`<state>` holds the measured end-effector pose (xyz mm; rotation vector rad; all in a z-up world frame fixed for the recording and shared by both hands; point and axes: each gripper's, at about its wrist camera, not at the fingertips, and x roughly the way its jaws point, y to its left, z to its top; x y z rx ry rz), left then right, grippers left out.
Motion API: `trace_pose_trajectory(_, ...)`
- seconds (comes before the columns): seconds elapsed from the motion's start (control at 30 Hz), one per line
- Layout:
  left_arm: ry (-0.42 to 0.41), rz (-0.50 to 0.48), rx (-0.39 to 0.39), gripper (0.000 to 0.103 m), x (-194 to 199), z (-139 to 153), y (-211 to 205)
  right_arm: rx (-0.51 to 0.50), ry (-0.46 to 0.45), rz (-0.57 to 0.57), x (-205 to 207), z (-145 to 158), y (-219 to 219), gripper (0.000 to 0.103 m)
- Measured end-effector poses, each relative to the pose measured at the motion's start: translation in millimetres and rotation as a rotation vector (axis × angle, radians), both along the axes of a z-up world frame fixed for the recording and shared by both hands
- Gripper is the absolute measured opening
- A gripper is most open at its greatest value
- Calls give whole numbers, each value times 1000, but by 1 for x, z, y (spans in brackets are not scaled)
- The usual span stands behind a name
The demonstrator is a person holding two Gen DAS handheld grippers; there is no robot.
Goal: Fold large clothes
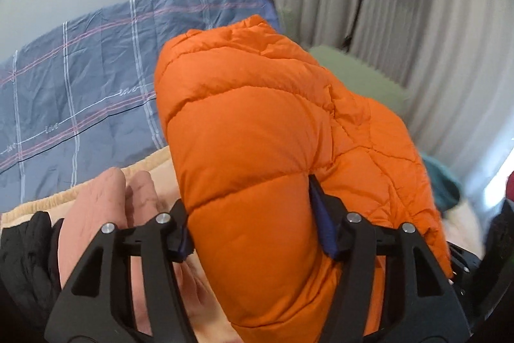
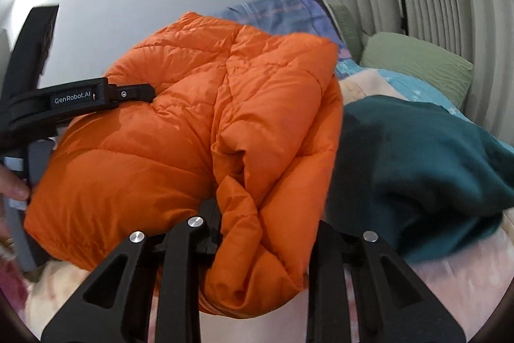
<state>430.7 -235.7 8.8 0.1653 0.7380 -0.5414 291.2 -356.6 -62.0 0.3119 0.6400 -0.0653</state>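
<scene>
The left gripper (image 1: 253, 233) stands fairly wide, its blue pads clamped on a thick roll of the orange down jacket (image 1: 257, 130). The right gripper (image 2: 263, 233) is much narrower, pinching a bunched fold of the same jacket (image 2: 205, 124) low in its frame. One jacket, two grippers, and it hangs between them above the bed. At left lies a grey-blue checked quilt (image 1: 80, 79); at right a dark teal garment (image 2: 417, 169) and two green pillows (image 2: 417, 60) against the pleated curtain (image 1: 417, 21). A bare hand (image 1: 96, 214) shows lower left, over a peach blanket (image 1: 154, 163).
</scene>
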Motion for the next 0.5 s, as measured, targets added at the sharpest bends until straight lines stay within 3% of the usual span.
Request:
trace_pose_trajectory(0.07, -19, 44, 103, 73, 16, -27, 5, -22, 75, -11, 21, -29, 1, 25)
trace_pose_trajectory(0.1, -58, 90, 236, 80, 27, -52, -7, -39, 116, -18, 30, -45, 4, 25)
trace_pose_trajectory(0.13, -88, 109, 322, 82, 30, -68, -10, -81, 170, -30, 40, -65, 9, 25)
trace_pose_trajectory(0.2, -126, 103, 515, 82, 37, -115, -21, -167, 142, -72, 38, -84, 23, 27)
trace_pose_trajectory(0.23, -138, 80, 555, 82, 35, -132, -20, -205, 143, -105, 34, -85, 29, 28)
trace_pose_trajectory(0.3, -212, 71, 501, 82, 23, -141, -16, -253, 126, -137, 31, -86, 32, 31)
trace_pose_trajectory(0.43, -131, 122, 344, 82, 11, -132, 14, -235, 112, -147, 24, -88, 25, 34)
trace_pose_trajectory(0.5, -122, 139, 315, 82, 4, -126, 27, -231, 116, -150, 20, -88, 26, 36)
